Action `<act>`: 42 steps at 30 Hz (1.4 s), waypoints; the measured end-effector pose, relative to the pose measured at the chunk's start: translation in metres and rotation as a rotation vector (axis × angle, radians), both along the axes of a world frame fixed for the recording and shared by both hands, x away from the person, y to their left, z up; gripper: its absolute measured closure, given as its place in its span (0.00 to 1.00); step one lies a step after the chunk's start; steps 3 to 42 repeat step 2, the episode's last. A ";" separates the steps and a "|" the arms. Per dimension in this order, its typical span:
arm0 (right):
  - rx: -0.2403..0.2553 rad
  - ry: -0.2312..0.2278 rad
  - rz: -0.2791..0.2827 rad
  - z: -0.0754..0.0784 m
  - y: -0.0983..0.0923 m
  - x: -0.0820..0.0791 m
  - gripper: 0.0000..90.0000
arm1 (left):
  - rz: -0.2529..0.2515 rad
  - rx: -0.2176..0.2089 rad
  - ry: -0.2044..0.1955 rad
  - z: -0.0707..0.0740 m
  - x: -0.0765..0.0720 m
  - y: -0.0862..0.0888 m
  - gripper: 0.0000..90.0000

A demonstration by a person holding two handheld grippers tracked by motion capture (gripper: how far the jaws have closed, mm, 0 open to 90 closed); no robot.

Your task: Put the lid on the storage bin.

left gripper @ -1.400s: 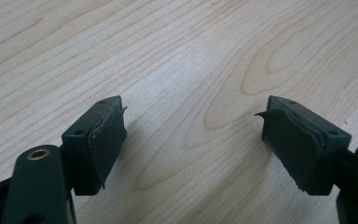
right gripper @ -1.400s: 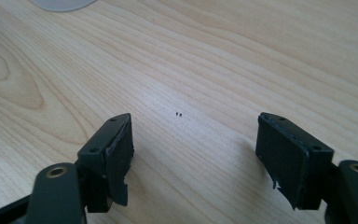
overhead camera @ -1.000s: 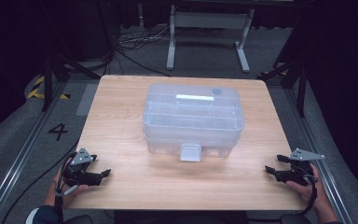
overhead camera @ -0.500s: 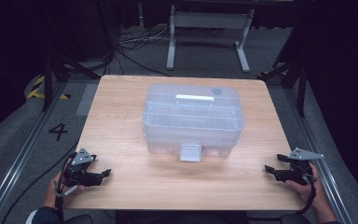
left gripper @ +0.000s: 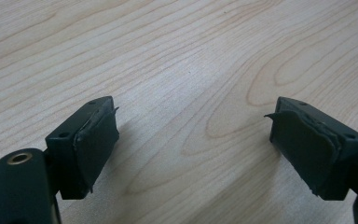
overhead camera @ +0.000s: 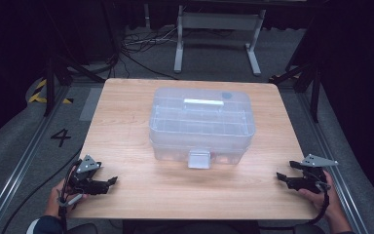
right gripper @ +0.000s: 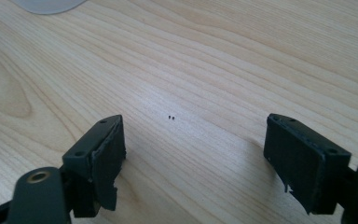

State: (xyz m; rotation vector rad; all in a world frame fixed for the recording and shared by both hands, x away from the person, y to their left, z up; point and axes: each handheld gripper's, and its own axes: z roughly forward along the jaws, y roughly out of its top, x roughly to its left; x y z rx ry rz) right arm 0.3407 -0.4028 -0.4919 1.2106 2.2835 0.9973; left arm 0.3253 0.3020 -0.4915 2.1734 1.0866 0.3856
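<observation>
Two grippers sit low in the high view: left gripper (overhead camera: 108, 183) at lower left, right gripper (overhead camera: 281, 176) at lower right, both with jaws spread over bare table (overhead camera: 126, 122). Beyond, mid-frame, stands the clear lidded box (overhead camera: 200, 124), well apart from both.

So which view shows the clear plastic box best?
The high view: the whole clear plastic box sits mid-table, lid on, latch facing the person. The right gripper view catches just a pale sliver at its top edge; the left gripper view looks at bare wood.
</observation>
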 end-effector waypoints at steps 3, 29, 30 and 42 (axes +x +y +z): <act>0.001 0.000 0.000 0.000 0.000 0.000 0.23 | 0.004 -0.001 0.003 0.000 0.000 0.000 0.17; 0.001 0.000 0.000 0.000 0.000 0.000 0.23 | 0.004 -0.001 0.003 0.000 0.000 0.000 0.17; 0.001 0.000 0.000 0.000 0.000 0.000 0.23 | 0.004 -0.001 0.003 0.000 0.000 0.000 0.17; 0.001 0.000 0.000 0.000 0.000 0.000 0.23 | 0.004 -0.001 0.003 0.000 0.000 0.000 0.17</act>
